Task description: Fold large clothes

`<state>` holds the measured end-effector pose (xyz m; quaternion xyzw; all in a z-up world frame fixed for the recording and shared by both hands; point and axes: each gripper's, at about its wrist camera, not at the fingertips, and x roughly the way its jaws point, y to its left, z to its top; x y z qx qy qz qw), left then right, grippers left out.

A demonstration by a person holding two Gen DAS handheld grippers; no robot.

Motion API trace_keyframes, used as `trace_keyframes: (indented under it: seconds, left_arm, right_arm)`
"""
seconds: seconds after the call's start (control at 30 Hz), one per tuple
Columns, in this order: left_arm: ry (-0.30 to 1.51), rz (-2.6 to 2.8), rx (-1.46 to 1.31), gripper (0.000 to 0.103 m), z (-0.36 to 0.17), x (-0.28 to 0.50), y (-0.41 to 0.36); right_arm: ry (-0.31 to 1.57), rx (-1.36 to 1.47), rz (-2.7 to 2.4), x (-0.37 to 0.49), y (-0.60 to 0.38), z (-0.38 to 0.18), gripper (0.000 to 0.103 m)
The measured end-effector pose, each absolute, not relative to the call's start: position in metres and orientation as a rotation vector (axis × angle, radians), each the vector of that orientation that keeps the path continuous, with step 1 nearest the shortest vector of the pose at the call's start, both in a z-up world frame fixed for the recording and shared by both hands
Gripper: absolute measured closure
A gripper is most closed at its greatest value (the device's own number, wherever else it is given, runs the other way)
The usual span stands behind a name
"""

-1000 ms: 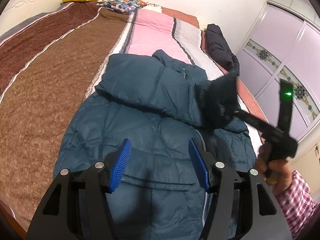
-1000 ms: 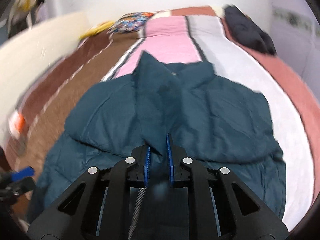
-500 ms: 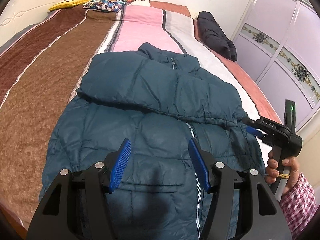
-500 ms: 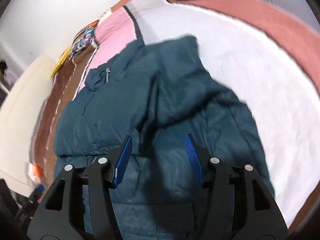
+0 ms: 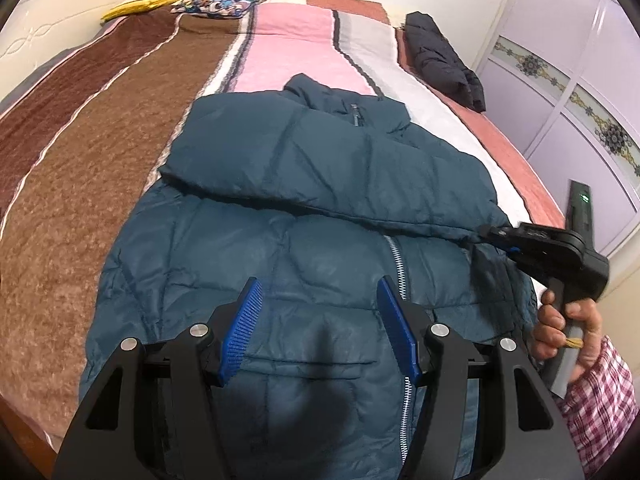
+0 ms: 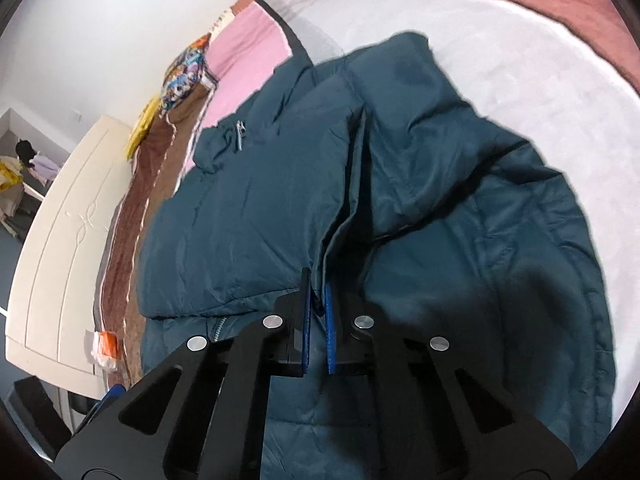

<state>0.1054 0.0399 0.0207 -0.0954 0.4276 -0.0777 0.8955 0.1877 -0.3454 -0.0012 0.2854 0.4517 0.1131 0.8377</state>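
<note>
A teal quilted puffer jacket (image 5: 304, 240) is spread on the striped bed (image 5: 120, 128). Its folded sleeve edge is pinched by the right gripper (image 6: 318, 320); the left gripper (image 5: 320, 320) is held wide apart, empty. A black folded jacket (image 5: 440, 60) lies beyond.

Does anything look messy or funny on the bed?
Nothing broken or spilled. The jacket has a sleeve folded slanted across its chest, pinched by the right gripper. A dark coat lies bunched at the bed's edge.
</note>
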Motion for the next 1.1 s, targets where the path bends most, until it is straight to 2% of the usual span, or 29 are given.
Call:
trace_keyframes:
  seconds: [0.23,0.4,0.57,0.7,1.1]
  left_arm:
    - [0.894,-0.132,-0.228,0.044,0.015,0.106,0.053]
    - [0.893,-0.095,-0.22,0.044,0.013,0.099,0.066]
    - [0.898,-0.051,-0.24,0.044,0.011,0.085,0.085]
    - [0.906,-0.014,-0.225,0.038,0.01,0.071,0.1]
    - [1.012,0.055,-0.157,0.038,0.0,0.011,0.16]
  right_arm:
    - [1.028,0.552,0.183,0.197,-0.339,-0.022,0.095]
    - [1.007,0.529,0.18,0.186,-0.342,-0.007,0.076]
    - [0.988,0.452,0.181,0.159,-0.351,0.009,0.068]
    - [1.014,0.393,0.183,0.124,-0.362,0.013,0.058]
    - [1.088,0.342,0.111,0.018,-0.42,0.024,0.056]
